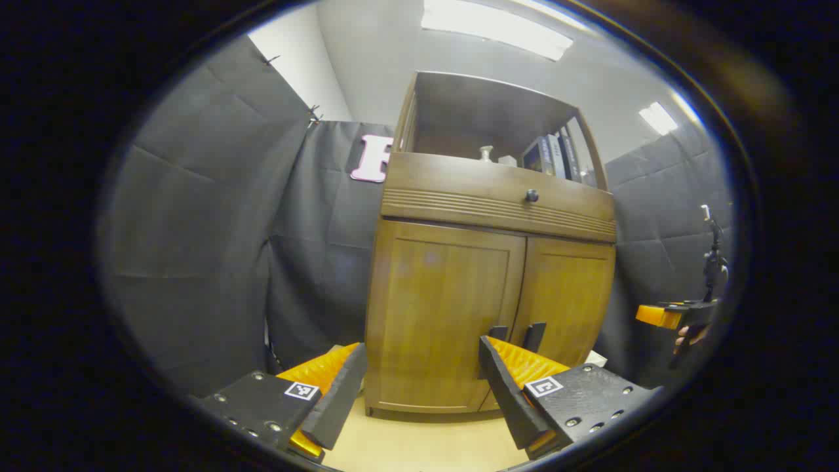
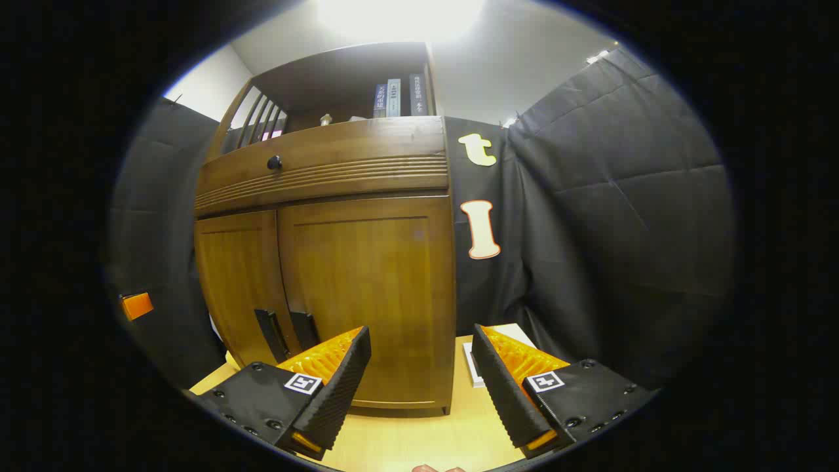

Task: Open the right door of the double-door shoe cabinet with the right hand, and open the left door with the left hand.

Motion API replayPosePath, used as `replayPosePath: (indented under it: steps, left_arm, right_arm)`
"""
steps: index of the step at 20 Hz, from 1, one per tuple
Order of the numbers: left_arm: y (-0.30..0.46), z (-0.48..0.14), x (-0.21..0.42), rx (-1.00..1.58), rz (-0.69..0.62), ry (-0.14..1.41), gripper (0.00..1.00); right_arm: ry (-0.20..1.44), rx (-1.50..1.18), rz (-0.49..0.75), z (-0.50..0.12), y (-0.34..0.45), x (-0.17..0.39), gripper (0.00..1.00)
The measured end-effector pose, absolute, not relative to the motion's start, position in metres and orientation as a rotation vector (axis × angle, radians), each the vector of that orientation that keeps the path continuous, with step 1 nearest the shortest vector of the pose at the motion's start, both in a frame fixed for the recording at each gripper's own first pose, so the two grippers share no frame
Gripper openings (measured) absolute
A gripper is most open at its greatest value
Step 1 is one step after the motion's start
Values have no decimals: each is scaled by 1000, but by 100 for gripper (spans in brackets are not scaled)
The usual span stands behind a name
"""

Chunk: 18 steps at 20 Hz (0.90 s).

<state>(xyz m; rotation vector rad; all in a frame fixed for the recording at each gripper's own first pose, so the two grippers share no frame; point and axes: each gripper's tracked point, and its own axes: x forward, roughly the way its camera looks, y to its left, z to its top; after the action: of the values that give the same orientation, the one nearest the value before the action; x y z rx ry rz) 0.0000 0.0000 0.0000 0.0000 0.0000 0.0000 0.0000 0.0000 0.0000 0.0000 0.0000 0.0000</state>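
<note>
The wooden shoe cabinet (image 1: 491, 196) stands ahead with both doors closed. In the left gripper view my left gripper (image 1: 421, 343) is open, well short of the left door (image 1: 439, 314). Two dark handles (image 1: 516, 335) sit low where the doors meet, beside its right finger (image 1: 505, 387). The right door (image 1: 570, 295) lies beyond them. Far right, a hand holds the right gripper (image 1: 678, 316). In the right gripper view my right gripper (image 2: 420, 330) is open in front of the right door (image 2: 373, 295). The handles (image 2: 288, 333) stand left of it, and the left door (image 2: 236, 288) lies farther left.
Above the doors runs a drawer with a round knob (image 2: 274, 162). An open shelf holds books (image 2: 396, 97) and a small vase (image 1: 485, 153). The cabinet rests on a pale wooden floor (image 1: 426, 439). A white flat object (image 2: 488, 357) lies by its right side. Black cloth walls surround it.
</note>
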Motion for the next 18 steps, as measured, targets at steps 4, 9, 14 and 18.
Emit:
replayPosePath:
  steps: [4,9,14,18]
  left_arm:
    - [-11,-3,4,18,-50,23,100]
    - [-15,-10,-7,64,-55,45,100]
    - [-35,-12,-9,88,-91,48,100]
    - [-32,-21,-18,118,-79,61,100]
  right_arm:
    - [-10,0,0,1,4,-2,92]
    - [-18,-16,29,-1,19,-10,93]
    - [6,3,46,-9,27,-10,98]
    - [15,-7,70,-9,40,-9,92]
